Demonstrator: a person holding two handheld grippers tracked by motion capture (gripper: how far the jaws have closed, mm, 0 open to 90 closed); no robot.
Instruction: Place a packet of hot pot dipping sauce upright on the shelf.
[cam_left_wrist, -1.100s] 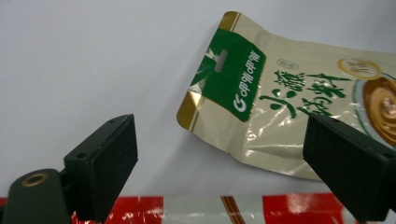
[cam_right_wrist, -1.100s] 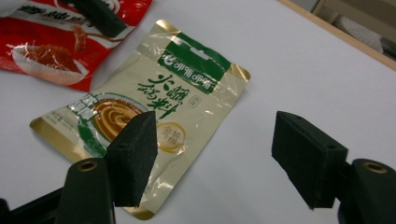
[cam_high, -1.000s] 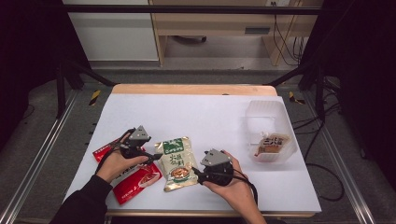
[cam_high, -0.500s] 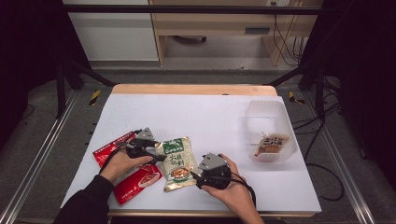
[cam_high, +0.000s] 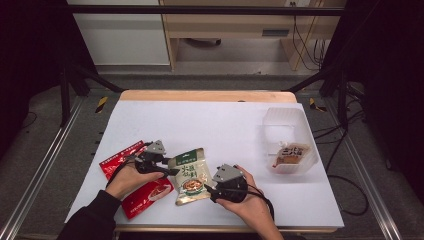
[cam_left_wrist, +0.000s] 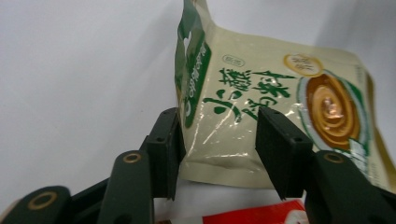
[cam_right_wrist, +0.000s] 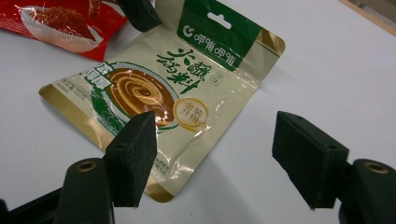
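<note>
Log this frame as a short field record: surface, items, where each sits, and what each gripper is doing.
surface: white table
cream sauce pouch: lies near the front edge, green header end lifted
red packet: lies flat, left of the pouch
clear tub: right side, one small packet inside
left gripper: jaws have just been closing, astride the pouch's edge; contact unclear
right gripper: open, jaws apart just short of the pouch's other edge, nothing held

White table (cam_high: 210, 120), green pouch (cam_high: 191, 175), red packet (cam_high: 145, 192), clear tub (cam_high: 290, 132)

Left gripper (cam_left_wrist: 219, 135) jaws closing (right gripper (cam_right_wrist: 215, 154) agape)
</note>
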